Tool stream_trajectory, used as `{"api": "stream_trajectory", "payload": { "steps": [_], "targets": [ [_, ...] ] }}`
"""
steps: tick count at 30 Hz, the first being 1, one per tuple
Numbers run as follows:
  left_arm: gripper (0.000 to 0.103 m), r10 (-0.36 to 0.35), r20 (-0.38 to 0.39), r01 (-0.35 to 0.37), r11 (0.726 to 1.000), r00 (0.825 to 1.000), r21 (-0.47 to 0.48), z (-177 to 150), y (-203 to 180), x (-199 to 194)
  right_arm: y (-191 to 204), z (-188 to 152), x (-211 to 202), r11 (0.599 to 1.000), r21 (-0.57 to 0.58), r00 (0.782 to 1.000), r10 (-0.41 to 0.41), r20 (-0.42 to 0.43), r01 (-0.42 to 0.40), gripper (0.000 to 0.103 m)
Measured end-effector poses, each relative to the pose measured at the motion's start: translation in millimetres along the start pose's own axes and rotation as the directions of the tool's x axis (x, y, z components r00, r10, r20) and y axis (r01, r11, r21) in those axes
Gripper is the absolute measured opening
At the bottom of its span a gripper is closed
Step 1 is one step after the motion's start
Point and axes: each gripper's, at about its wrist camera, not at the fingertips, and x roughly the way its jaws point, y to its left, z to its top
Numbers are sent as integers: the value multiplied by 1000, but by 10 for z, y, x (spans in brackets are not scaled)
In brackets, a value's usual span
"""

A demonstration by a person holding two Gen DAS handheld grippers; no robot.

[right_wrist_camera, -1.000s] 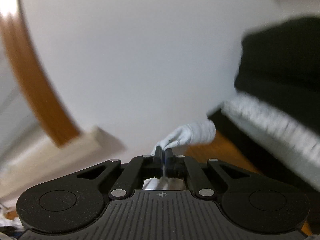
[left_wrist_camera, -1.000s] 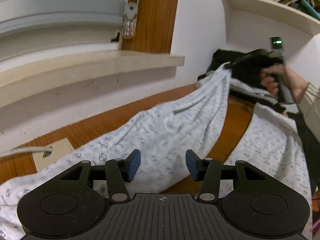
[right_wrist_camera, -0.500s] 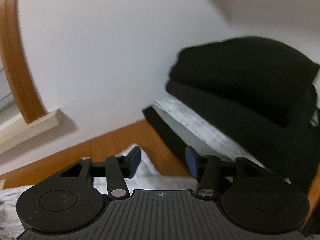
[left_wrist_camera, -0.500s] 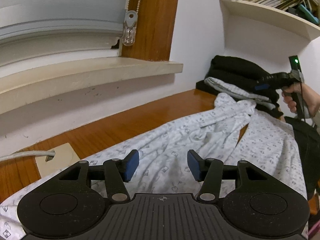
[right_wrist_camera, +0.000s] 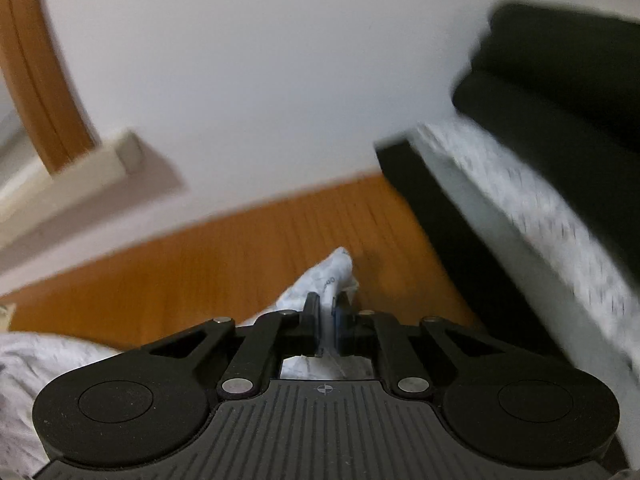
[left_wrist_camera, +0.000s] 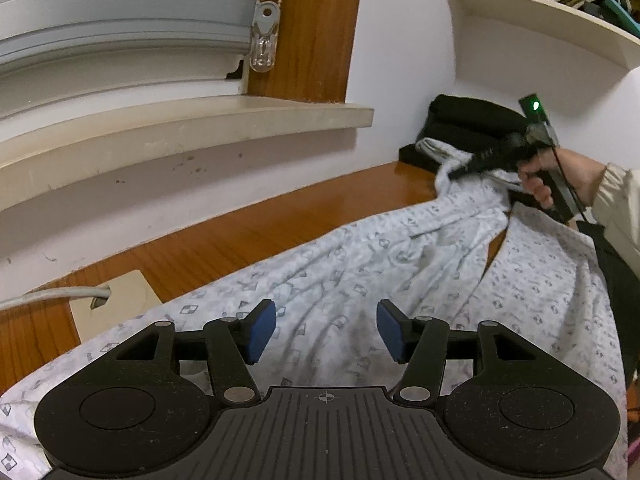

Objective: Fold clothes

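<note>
Right gripper jaws closing on a fold of white patterned cotton garment; left gripper jaws opening above it, nothing pinched, on orange wooden table

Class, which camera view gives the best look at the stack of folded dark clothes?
The left wrist view: the stack of folded dark clothes appears whole and sharp against the wall. The right wrist view shows it closer but blurred and cut off.

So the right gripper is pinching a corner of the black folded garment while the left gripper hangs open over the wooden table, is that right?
No. The right wrist view shows the right gripper closing on the white patterned garment, not the black one.
</note>
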Motion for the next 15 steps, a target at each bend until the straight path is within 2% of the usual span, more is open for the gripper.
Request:
{"api": "stream_trajectory", "payload": {
  "steps": [2, 4, 5, 6, 7, 8, 10, 12, 14, 15],
  "targets": [
    [61, 3, -1, -3, 1000, 1000, -5, -2, 10, 1, 1, 105, -179, 997, 64, 987, -46, 156, 36, 8],
    [62, 7, -3, -7, 1000, 1000, -10, -3, 19, 5, -52, 158, -360, 979, 192, 937, -134, 324, 73, 10],
    [63, 8, -4, -8, 1000, 1000, -9, -2, 19, 7, -64, 169, -383, 969, 232, 921, -163, 355, 82, 18],
    [64, 9, -5, -9, 1000, 1000, -8, -2, 18, 7, -67, 174, -381, 963, 254, 913, -184, 363, 93, 27],
    [65, 8, -4, -8, 1000, 1000, -7, -2, 17, 6, -56, 173, -344, 962, 250, 921, -194, 337, 112, 52],
    [65, 8, -3, -8, 1000, 1000, -6, -2, 17, 5, -46, 172, -306, 961, 246, 928, -204, 310, 130, 59],
    [66, 10, -1, -10, 1000, 1000, -1, -1, 13, 4, -19, 123, -297, 965, 219, 929, -209, 305, 145, 59],
    [67, 12, 2, -12, 1000, 1000, 4, 1, 2, 3, -9, 47, -322, 971, 196, 936, -192, 294, 137, 65],
    [68, 16, 7, -16, 1000, 1000, 5, 2, 2, -9, 20, -37, -355, 977, 170, 948, -172, 267, 129, 76],
    [69, 19, 11, -19, 1000, 1000, 1, 4, 13, -22, 64, -90, -372, 982, 149, 956, -151, 253, 115, 77]
  ]
}}
